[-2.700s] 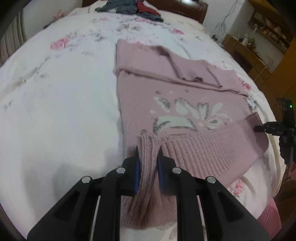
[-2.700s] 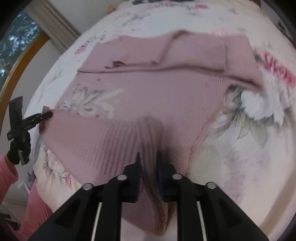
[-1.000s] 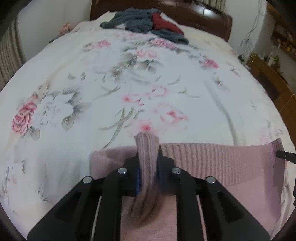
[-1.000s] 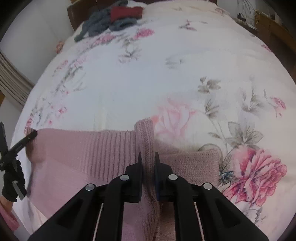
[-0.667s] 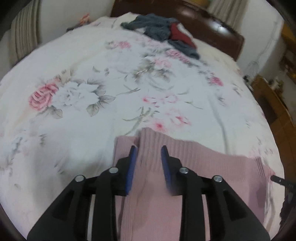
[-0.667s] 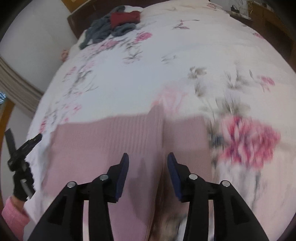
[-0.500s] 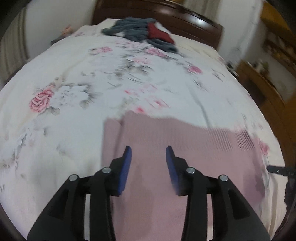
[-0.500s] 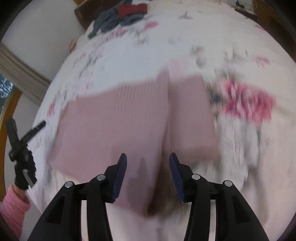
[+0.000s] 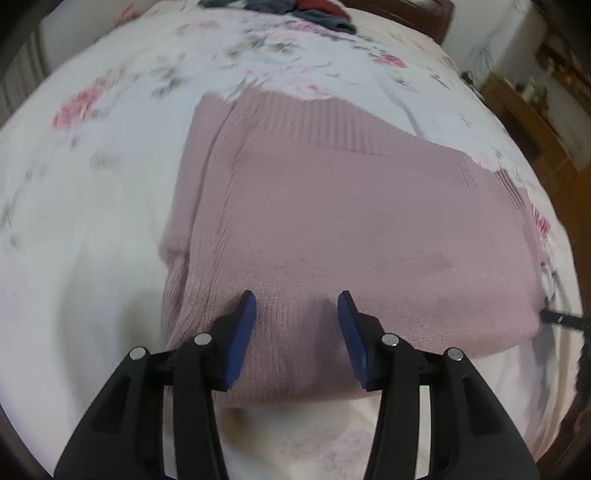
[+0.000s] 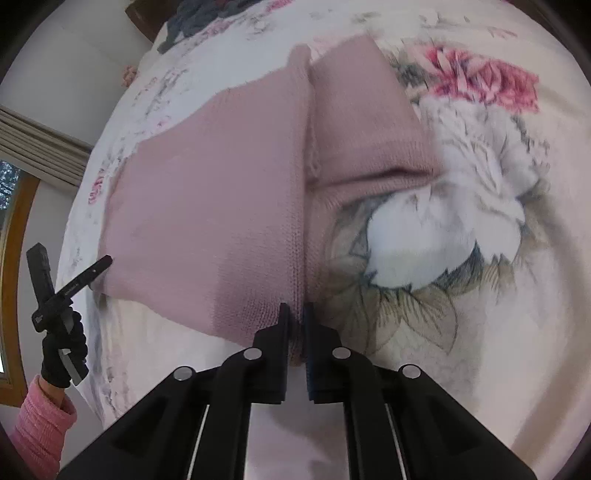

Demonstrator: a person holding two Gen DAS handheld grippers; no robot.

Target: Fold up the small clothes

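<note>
A pink knitted sweater (image 9: 351,221) lies folded in half on the flowered bedspread (image 9: 92,221), its ribbed hem at the far side. My left gripper (image 9: 297,325) hovers open over the near fold, blue pads (image 9: 243,332) spread, with nothing between them. In the right wrist view the sweater (image 10: 221,184) shows a folded sleeve layer on its right. My right gripper (image 10: 296,319) is shut on the sweater's near edge at a lengthwise seam. The left gripper (image 10: 105,261) shows at the sweater's left corner, held by a black-gloved hand (image 10: 62,350) in a pink sleeve.
A pile of grey and red clothes (image 9: 295,9) lies at the far end of the bed by the dark headboard (image 9: 406,14). Wooden furniture (image 9: 535,110) stands to the right of the bed. A window frame (image 10: 11,258) is on the left.
Both grippers carried the hem away over the sweater, folding it in half, then let go and drew back to the near fold. The right gripper has now closed on the near edge.
</note>
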